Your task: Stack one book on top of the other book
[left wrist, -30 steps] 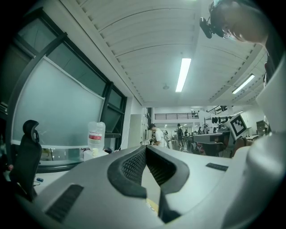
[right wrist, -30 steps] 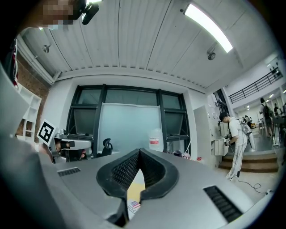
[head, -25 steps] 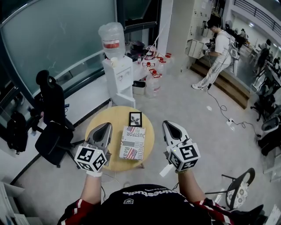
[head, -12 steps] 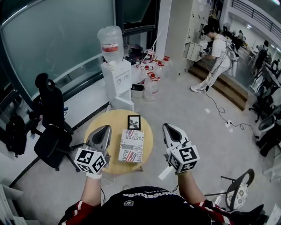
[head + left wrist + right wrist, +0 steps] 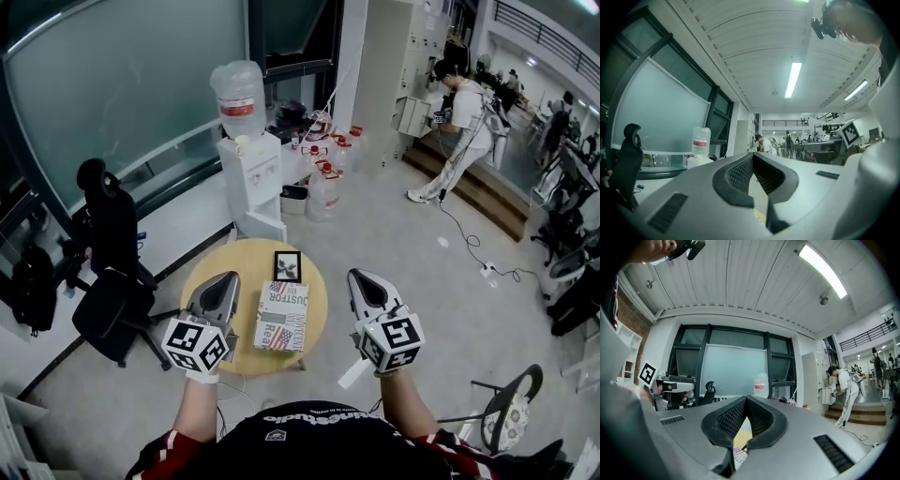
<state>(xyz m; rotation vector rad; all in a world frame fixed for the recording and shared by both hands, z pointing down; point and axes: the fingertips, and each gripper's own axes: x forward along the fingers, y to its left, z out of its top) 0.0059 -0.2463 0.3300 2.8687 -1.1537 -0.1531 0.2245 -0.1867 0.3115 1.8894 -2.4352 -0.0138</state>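
Note:
A round wooden table (image 5: 211,272) carries two books. The large white book (image 5: 283,316) has a flag and red lettering on its cover and lies flat in the middle. Just beyond it lies a small black book (image 5: 287,266) with a pale picture on its cover. My left gripper (image 5: 223,279) hovers over the table's left part, beside the white book, shut and empty. My right gripper (image 5: 362,276) hangs off the table's right edge, also shut with nothing in it. In the right gripper view a strip of the white book (image 5: 739,456) shows below the closed jaws.
Behind the table stands a water dispenser (image 5: 249,150), with several water jugs (image 5: 323,178) on the floor beside it. A black office chair (image 5: 111,253) is at the left and another chair (image 5: 511,412) at the lower right. A person (image 5: 461,122) stands far back right.
Both grippers and both books stay where they were. The view has shifted slightly, and the person at the back right has shifted slightly.

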